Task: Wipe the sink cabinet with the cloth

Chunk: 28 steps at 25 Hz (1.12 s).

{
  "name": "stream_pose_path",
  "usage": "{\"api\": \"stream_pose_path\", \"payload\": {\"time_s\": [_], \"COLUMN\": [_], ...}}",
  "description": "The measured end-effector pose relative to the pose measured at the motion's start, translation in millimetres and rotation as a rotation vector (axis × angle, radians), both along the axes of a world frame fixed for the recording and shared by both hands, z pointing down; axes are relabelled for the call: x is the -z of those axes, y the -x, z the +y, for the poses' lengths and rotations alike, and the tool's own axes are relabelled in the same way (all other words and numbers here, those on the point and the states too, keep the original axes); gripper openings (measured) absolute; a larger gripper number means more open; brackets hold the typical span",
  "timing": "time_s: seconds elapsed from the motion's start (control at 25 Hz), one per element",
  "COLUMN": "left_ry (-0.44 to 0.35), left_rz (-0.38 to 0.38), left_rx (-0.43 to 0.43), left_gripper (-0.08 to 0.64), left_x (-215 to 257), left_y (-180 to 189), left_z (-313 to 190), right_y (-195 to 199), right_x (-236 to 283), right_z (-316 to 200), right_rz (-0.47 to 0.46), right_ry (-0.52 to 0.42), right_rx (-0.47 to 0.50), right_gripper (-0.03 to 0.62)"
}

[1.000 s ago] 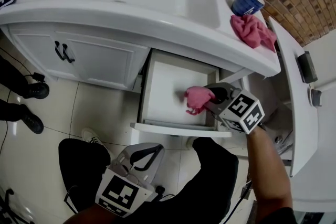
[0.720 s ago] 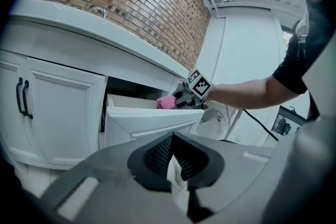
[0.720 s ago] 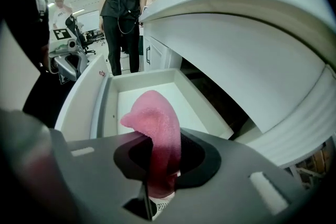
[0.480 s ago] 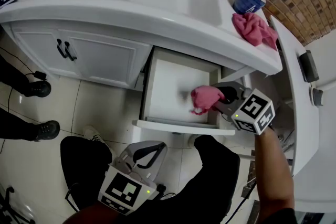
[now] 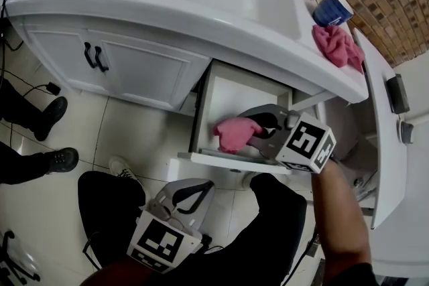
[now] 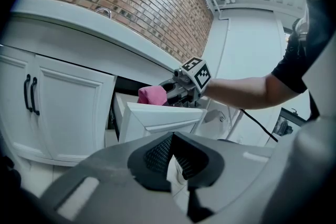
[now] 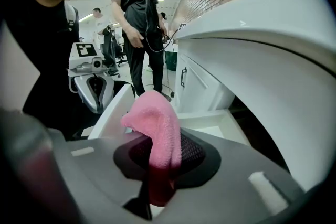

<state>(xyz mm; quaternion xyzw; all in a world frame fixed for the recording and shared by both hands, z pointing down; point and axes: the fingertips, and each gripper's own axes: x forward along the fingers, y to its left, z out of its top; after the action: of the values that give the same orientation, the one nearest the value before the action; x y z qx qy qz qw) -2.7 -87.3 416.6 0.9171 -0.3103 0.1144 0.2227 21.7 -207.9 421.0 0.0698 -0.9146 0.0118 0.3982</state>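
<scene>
The open drawer [image 5: 228,94] of the cabinet [image 5: 134,70] holds the cloth [image 5: 234,133] near its front edge, clamped in the right gripper [image 5: 260,129], which reaches in from the right. The left gripper [image 5: 186,194] hangs low, jaws together, empty.

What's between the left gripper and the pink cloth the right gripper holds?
The open white drawer's front panel. The left gripper view looks over it from the left gripper to the pink terry cloth; head view agrees.
</scene>
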Motion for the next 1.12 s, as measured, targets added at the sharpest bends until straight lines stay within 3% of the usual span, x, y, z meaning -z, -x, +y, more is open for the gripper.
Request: {"api": "stream_pose_path", "payload": {"time_s": [0.28,0.48,1.12], "left_ry": [-0.011,-0.013,-0.02], "left_rz": [-0.001,0.015,-0.032], "left_rx": [0.005,0.013,-0.038], "left_gripper": [0.006,0.006,0.006], "left_x": [2,6,4], "left_y": [9,6,-27], "left_z": [-1,-4,6], "right_y": [4,-25,-125], "right_x": [-23,-25,-24], "right_z": [14,13,21], "right_rz": [0.057,0.097,0.139], "right_ry": [0.074,0.077,0.089], "right_rx": [0.067,0.03,-0.131], "right_gripper": [0.078,0.078,0.078]}}
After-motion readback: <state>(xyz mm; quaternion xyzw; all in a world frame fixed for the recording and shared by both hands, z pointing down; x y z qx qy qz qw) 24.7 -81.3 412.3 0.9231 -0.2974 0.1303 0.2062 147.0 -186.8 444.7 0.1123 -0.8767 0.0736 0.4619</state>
